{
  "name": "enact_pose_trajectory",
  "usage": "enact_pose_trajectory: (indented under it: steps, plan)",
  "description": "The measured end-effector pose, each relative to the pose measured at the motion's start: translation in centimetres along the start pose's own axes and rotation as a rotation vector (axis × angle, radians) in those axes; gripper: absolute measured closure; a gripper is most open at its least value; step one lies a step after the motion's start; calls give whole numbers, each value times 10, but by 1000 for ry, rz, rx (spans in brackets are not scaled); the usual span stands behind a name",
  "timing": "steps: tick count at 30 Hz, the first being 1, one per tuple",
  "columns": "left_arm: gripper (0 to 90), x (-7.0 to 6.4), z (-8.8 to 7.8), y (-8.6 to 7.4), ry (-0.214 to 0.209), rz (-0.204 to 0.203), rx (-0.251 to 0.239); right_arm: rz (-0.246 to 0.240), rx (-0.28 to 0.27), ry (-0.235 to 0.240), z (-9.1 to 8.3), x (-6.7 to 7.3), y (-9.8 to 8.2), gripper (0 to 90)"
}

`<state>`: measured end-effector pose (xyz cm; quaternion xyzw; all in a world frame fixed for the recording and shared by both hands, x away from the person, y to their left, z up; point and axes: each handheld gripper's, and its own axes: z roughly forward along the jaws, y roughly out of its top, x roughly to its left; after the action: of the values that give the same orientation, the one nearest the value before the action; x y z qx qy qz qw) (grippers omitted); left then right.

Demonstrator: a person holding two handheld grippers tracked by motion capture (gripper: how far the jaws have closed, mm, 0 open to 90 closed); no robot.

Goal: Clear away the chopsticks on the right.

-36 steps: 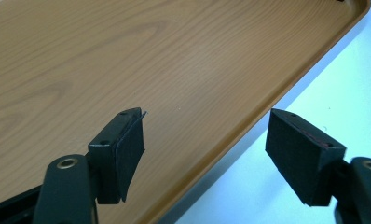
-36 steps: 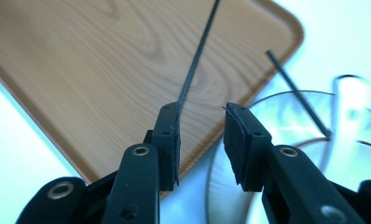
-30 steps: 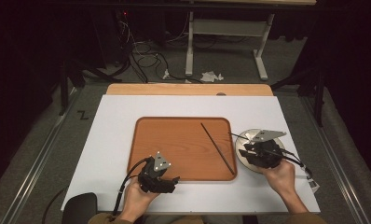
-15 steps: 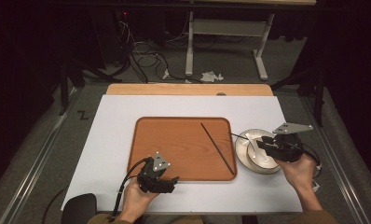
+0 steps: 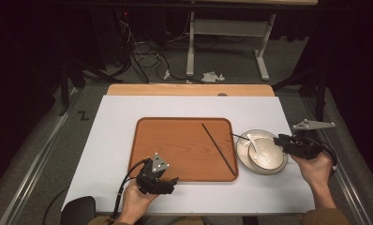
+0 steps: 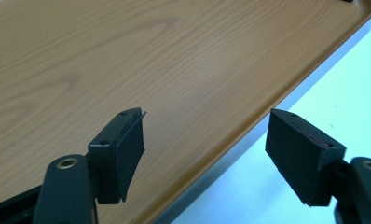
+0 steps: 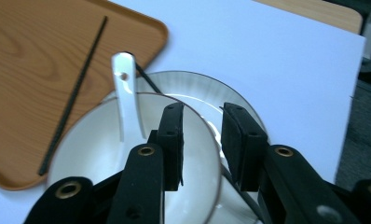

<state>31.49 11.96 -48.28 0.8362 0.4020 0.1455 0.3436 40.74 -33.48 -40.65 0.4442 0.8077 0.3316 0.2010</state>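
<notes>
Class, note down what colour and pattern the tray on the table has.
The tray is orange-brown with a wood-grain pattern, clearest in the left gripper view.

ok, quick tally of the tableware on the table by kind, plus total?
Wooden tray: 1
Black chopsticks: 2, one on the tray, one across the plate's far rim
White plate: 1
White bowl: 1
White spoon: 1
Total: 6

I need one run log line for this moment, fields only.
left gripper: open, over tray edge | right gripper: jaws astride bowl rim | spoon: in bowl | chopstick: on tray
</notes>
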Motion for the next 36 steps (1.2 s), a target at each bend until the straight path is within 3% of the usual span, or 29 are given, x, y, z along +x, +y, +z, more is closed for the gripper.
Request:
enact_pose_trajectory:
  steps: [5, 14, 15, 28, 36]
  plan:
    - [280, 0, 0, 0, 2, -1, 1, 41, 21, -34, 5, -19, -10, 706]
    - [279, 0, 1, 0, -2, 5, 5, 56, 81, -74, 13, -31, -20, 708]
    - [280, 0, 1, 0, -2, 4, 4, 65, 114, -77, 17, -34, -24, 713]
    - [280, -1, 1, 0, -1, 8, 8, 23, 220, -70, 31, -33, -29, 707]
    - [279, -1, 1, 0, -1, 8, 5, 13, 246, -67, 36, -31, -29, 714]
